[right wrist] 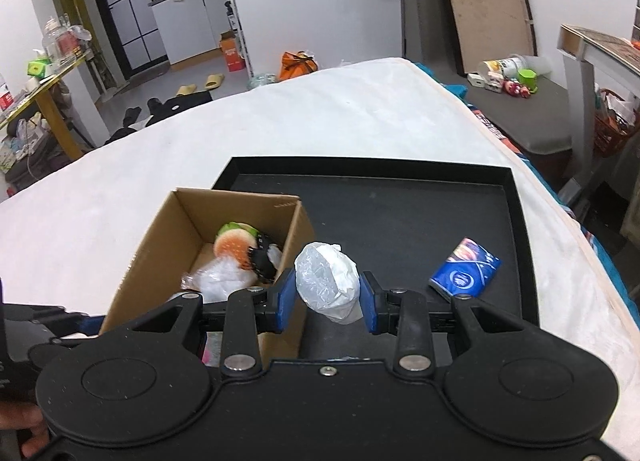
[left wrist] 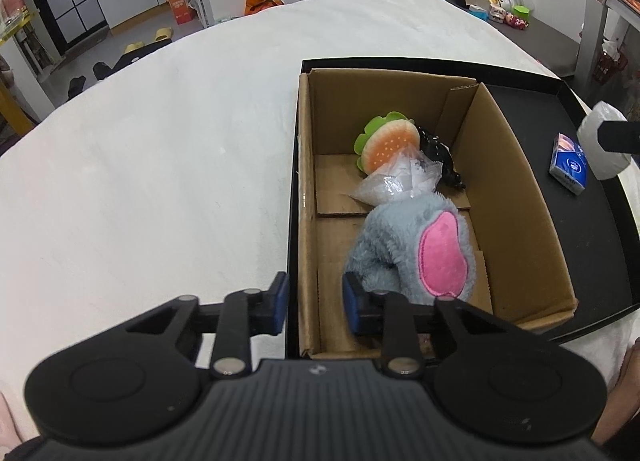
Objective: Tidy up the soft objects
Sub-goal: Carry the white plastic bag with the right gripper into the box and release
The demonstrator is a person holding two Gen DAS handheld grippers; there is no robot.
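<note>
A cardboard box (left wrist: 516,197) stands at the left end of a black tray (left wrist: 592,245). It holds a grey plush with a pink ear (left wrist: 416,249), a burger plush (left wrist: 386,147), a clear plastic bag (left wrist: 400,181) and a black item (left wrist: 440,159). My left gripper (left wrist: 314,301) is open and empty, straddling the box's near left wall. My right gripper (right wrist: 328,297) is shut on a white plastic-wrapped roll (right wrist: 327,281), held above the tray (right wrist: 400,201) just right of the box (right wrist: 160,237). The roll also shows in the left wrist view (left wrist: 602,145). A blue tissue pack (right wrist: 466,273) lies on the tray.
The tray sits on a white bed cover (left wrist: 160,161). Beyond the bed are slippers (right wrist: 200,85), an orange bag (right wrist: 298,63), a side table (right wrist: 592,49) and clutter on a grey mat (right wrist: 508,77).
</note>
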